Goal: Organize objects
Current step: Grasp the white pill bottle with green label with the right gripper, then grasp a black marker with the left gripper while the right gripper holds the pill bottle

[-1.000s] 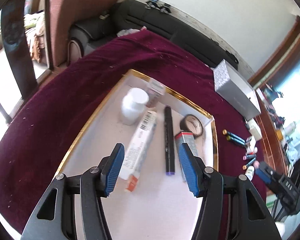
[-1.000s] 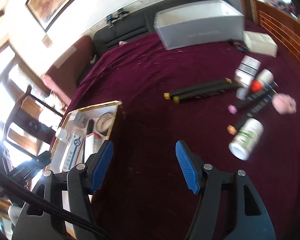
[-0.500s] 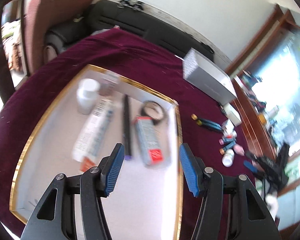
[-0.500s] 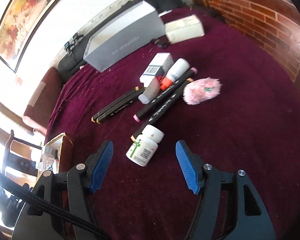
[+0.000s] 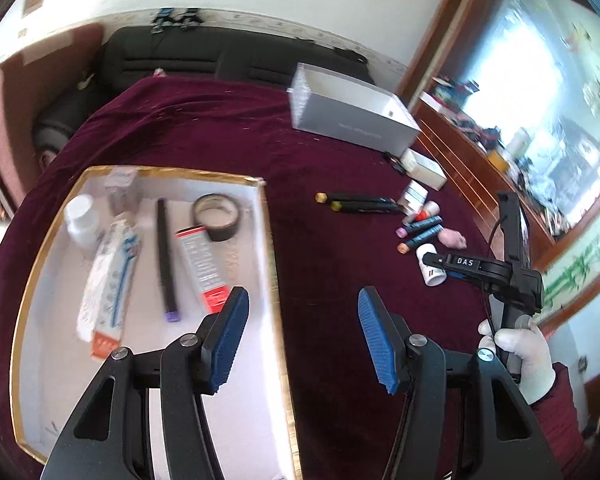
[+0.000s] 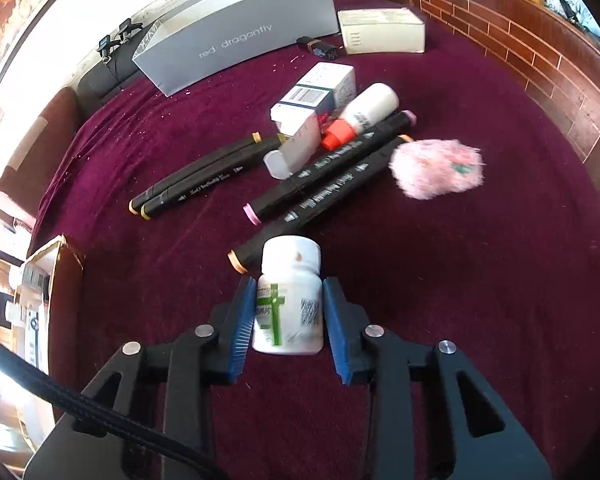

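Lying on the maroon cloth (image 6: 460, 300) just short of the markers (image 6: 324, 184), a white pill bottle (image 6: 289, 308) sits between the right gripper (image 6: 288, 316), whose blue pads have just closed onto its sides, presumably to lift it toward the gold-rimmed tray (image 5: 270, 240); the left gripper (image 5: 300, 336) hangs wide and empty over that tray's edge.

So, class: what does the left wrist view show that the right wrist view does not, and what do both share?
Only the left wrist view: the gold-rimmed tray's contents, including a tape roll and toothpaste box, plus the gloved hand.

Only the right wrist view: the green cross label, with the right gripper's just-closing pads against the white pill bottle.

Both: that bottle, the markers, pink fluffy ball and grey box.
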A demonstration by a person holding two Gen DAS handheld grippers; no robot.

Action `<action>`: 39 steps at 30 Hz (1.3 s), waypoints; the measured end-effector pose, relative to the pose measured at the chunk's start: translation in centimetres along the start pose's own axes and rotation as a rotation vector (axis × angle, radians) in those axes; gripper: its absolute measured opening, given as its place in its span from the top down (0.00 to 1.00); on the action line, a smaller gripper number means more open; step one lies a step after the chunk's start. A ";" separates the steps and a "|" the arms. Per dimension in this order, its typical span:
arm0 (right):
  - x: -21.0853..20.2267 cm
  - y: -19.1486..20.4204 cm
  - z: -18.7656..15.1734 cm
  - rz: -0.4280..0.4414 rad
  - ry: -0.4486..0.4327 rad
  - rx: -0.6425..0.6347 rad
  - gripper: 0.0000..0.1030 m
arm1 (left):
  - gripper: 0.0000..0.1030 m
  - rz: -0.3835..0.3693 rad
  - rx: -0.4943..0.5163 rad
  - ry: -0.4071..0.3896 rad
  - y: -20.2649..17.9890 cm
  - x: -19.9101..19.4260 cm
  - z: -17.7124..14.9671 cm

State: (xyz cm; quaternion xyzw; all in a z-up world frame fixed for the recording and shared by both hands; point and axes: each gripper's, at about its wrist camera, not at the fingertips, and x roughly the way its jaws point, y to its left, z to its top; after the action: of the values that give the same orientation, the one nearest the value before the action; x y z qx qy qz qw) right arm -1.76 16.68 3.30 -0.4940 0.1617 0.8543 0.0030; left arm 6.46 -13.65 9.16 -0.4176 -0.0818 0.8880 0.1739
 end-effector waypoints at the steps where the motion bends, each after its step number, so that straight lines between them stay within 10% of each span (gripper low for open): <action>1: -0.5 -0.6 -0.4 0.008 -0.002 0.003 0.70 | 0.50 -0.006 0.028 0.008 -1.1 0.5 0.3; 12: -3.4 -8.6 -3.7 0.073 -0.104 0.096 0.69 | 0.51 0.011 0.391 0.095 -14.5 14.3 3.1; 23: -3.3 -10.6 -3.7 0.241 -0.108 0.154 0.59 | 0.51 0.104 0.585 0.160 -18.4 23.5 3.3; 27: -3.3 -10.9 -3.8 0.263 -0.107 0.165 0.59 | 0.56 0.122 0.540 0.151 -18.8 23.9 3.5; 28: -3.3 -11.0 -3.8 0.269 -0.107 0.170 0.59 | 0.75 0.100 0.520 0.169 -18.7 23.8 3.5; 31: -3.3 -11.1 -3.8 0.278 -0.107 0.177 0.59 | 0.86 0.078 0.534 0.201 -18.7 22.4 2.5; 39: -3.1 -10.8 -3.7 0.267 -0.109 0.164 0.57 | 0.89 0.039 0.494 0.274 -14.8 16.5 -1.7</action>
State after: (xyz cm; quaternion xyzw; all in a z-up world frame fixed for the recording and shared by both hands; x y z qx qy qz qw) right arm 4.79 26.36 1.28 -0.4190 0.2948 0.8566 -0.0612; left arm 1.62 6.30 0.63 -0.4805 0.1695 0.8194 0.2627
